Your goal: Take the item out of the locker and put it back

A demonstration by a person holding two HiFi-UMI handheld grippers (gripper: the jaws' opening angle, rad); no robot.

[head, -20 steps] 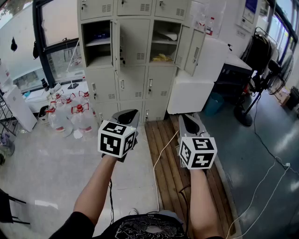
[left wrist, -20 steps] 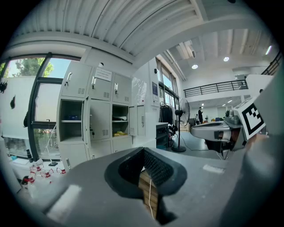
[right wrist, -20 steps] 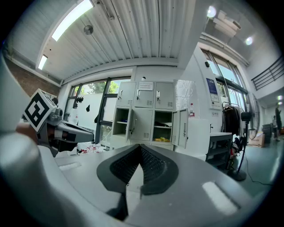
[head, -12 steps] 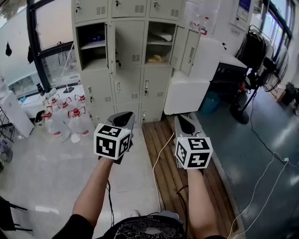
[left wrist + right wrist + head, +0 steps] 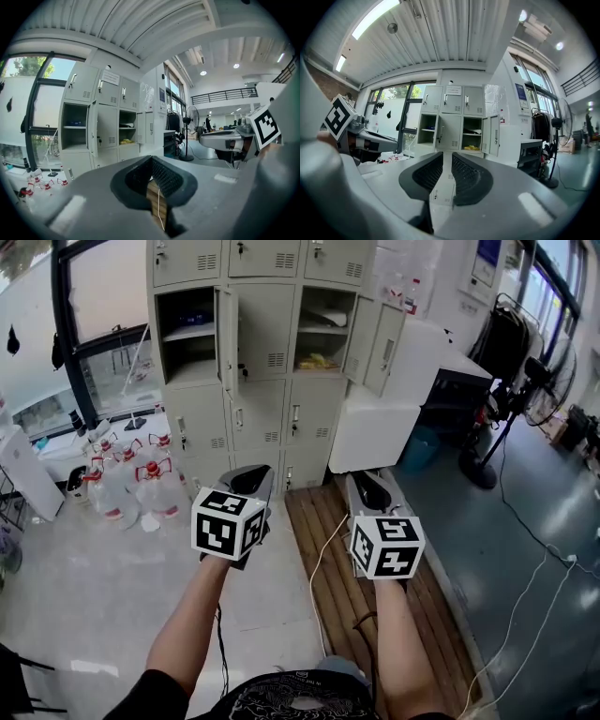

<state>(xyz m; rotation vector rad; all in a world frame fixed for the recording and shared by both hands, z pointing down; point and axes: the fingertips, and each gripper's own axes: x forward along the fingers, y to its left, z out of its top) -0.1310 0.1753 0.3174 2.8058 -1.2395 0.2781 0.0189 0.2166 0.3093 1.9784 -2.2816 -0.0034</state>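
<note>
Both empty, well short of the locker [image 5: 264, 329], left gripper [image 5: 253, 472] closed, right gripper [image 5: 364, 482] barely parted; the yellow item [image 5: 317, 360] inside looks light and soft, so pinch its middle.

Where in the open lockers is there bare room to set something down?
The left open locker is bare below its shelf. The right open locker holds a yellow item at its bottom. Outside, the water jugs crowd the left.

The locker [image 5: 265, 334] is pale grey, its item [image 5: 317, 361] yellow (jugs [image 5: 157, 488] capped red).
</note>
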